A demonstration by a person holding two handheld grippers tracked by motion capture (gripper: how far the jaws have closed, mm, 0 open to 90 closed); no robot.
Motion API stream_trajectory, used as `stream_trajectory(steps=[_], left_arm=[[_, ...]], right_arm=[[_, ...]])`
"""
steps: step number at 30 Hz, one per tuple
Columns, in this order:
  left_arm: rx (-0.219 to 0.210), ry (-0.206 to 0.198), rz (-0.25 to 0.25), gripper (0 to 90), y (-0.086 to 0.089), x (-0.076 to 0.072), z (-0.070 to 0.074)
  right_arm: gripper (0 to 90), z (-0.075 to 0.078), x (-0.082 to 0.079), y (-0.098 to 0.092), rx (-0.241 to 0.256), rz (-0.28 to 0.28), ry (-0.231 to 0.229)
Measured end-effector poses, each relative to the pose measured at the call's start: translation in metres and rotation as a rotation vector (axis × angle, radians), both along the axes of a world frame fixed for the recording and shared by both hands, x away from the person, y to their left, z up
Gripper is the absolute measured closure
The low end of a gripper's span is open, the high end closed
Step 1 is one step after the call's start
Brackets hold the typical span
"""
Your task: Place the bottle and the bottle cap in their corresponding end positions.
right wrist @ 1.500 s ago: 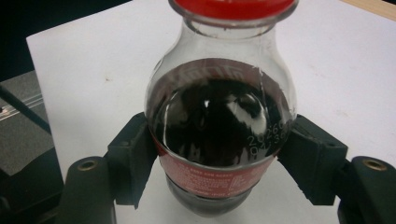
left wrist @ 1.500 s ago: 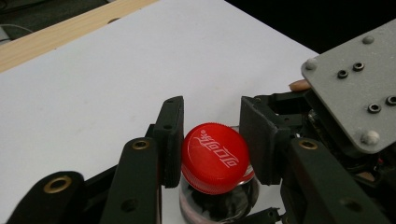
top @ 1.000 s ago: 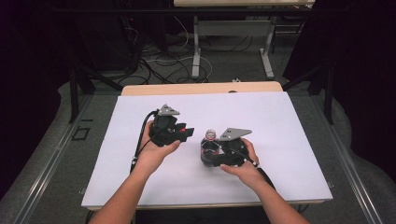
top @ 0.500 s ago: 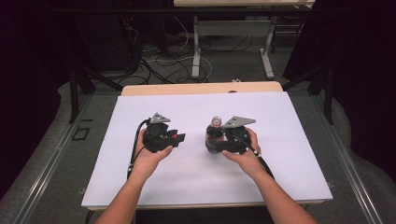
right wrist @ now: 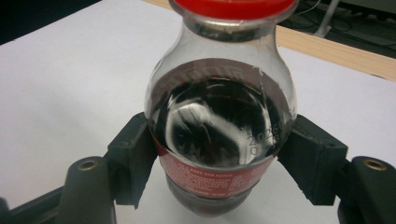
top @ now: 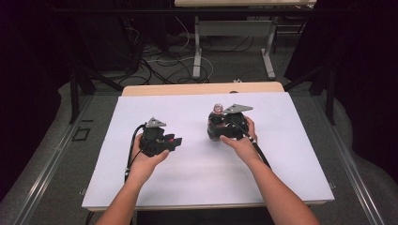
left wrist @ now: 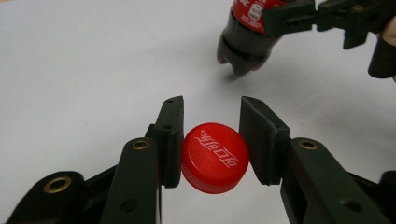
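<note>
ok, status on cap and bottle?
Left hand-held gripper shut on red cap. Right hand-held gripper shut on cola bottle, base just off white table. Nothing between them.

My left gripper (left wrist: 211, 140): jaws nearly together, clamped w/ pads (left wrist: 172, 140) pressing both sides of what sits between my fingers. Left hand (top: 148, 157) wraps the grip, forearm angled in from below. My right gripper (right wrist: 219, 154): jaws spread wider, pads (right wrist: 135, 149) squeezing from either side. Right hand (top: 239, 140) on top, wrist bent inward.
</note>
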State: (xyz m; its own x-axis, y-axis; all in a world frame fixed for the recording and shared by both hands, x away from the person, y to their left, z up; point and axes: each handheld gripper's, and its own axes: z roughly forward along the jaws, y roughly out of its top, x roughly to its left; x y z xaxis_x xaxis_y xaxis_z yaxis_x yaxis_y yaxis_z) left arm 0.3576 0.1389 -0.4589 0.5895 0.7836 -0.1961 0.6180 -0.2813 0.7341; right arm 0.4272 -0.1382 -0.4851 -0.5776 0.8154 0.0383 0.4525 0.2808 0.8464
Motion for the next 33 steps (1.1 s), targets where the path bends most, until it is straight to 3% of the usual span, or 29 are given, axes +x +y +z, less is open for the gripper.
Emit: stream_trajectory(steps=[12,26,29,33], left_arm=[[-0.005,0.007,0.01,61.5,0.005,0.0,-0.003],[-0.009,0.022,0.014,61.5,0.009,0.001,-0.005],[-0.009,0.023,0.016,61.5,0.009,0.002,-0.006],[-0.006,0.03,0.014,61.5,0.01,0.002,-0.007]], right_arm=[[31.2,-0.006,0.027,0.022,-0.021,-0.014,0.0],[30.8,-0.021,0.033,0.04,-0.061,0.0,0.023],[30.5,-0.023,0.031,0.043,-0.081,0.006,0.001],[29.7,-0.025,0.03,0.042,-0.054,-0.007,0.002]])
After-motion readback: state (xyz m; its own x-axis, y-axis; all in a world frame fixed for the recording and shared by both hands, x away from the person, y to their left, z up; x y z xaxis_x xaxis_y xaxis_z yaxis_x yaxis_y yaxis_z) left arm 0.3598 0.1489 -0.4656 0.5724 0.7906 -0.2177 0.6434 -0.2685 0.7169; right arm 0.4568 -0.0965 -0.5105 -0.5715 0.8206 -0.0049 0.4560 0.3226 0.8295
